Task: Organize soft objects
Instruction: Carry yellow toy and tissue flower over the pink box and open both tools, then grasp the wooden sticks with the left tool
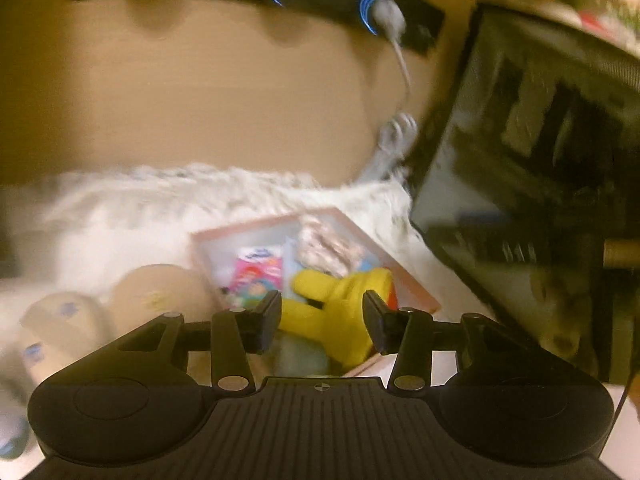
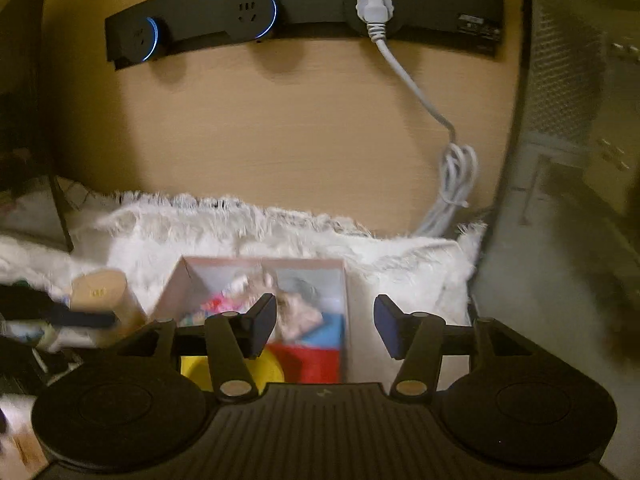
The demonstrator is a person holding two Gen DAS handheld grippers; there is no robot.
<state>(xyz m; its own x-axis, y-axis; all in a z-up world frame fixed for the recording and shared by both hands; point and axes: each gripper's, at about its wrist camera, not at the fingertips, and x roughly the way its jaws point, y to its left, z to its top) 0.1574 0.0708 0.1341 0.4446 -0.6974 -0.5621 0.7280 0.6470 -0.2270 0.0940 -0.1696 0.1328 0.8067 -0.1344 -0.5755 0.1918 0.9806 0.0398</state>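
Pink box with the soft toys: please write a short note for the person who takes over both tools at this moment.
Left tool: open, holds nothing; the yellow plush toy shows between its fingers but the pads do not press it.
Right tool: open, holds nothing, above the pink box.
Things: the box lies on the white fluffy cloth. It holds the yellow plush, a pale patterned soft item, and colourful red, blue and pink pieces, blurred.
Done: several soft things are in the box.
Left: two beige rounded items lie outside, beside the box; whether they belong in is unclear.
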